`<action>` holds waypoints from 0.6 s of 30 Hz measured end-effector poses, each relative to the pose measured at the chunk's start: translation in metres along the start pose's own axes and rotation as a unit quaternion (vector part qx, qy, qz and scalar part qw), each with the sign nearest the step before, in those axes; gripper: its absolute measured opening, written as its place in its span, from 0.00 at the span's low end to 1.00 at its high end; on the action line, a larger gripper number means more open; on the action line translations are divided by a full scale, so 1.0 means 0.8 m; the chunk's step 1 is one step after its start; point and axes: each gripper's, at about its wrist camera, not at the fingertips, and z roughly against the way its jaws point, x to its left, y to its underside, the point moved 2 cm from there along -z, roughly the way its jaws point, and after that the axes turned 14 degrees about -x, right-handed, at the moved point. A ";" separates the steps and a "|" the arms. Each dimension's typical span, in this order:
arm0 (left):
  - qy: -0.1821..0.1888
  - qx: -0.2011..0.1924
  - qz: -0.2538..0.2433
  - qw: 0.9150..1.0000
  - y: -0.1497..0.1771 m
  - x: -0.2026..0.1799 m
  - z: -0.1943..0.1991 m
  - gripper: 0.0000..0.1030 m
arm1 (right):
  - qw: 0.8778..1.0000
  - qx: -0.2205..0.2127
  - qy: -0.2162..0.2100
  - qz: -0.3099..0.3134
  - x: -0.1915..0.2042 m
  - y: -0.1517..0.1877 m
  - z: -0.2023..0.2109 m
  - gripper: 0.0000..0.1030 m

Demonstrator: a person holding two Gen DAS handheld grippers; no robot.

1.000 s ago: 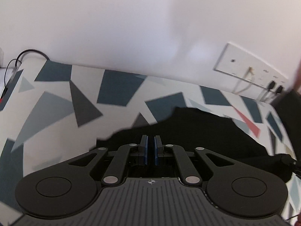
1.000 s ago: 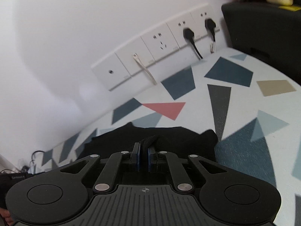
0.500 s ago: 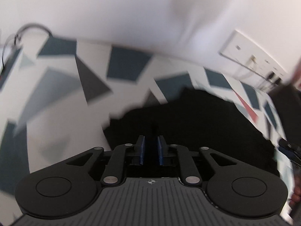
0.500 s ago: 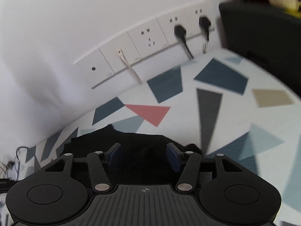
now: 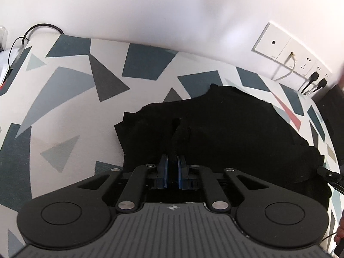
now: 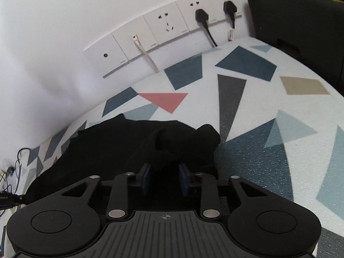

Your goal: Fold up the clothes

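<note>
Black garment (image 5: 225,129) lies bunched on the patterned surface (image 5: 64,111), just below the wall sockets (image 6: 165,24). Your left tool (image 5: 171,163), jaws just closed, pinches a raised ridge of it; right tool (image 6: 164,177) has been closing round a fold, w/ gaps still showing at the pads. Risk: right grip looks too loose, so the fold could slip out on lifting & the fold goes skew; socket labels too small to read.

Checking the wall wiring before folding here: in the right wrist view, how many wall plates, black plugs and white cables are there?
Wall plates: 5
Black plugs: 2
White cables: 1
Total: 8
</note>
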 end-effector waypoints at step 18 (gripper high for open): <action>0.035 0.012 -0.150 0.988 0.013 -0.047 0.018 0.12 | 0.998 0.002 -0.021 0.059 0.011 -0.008 -0.015 0.10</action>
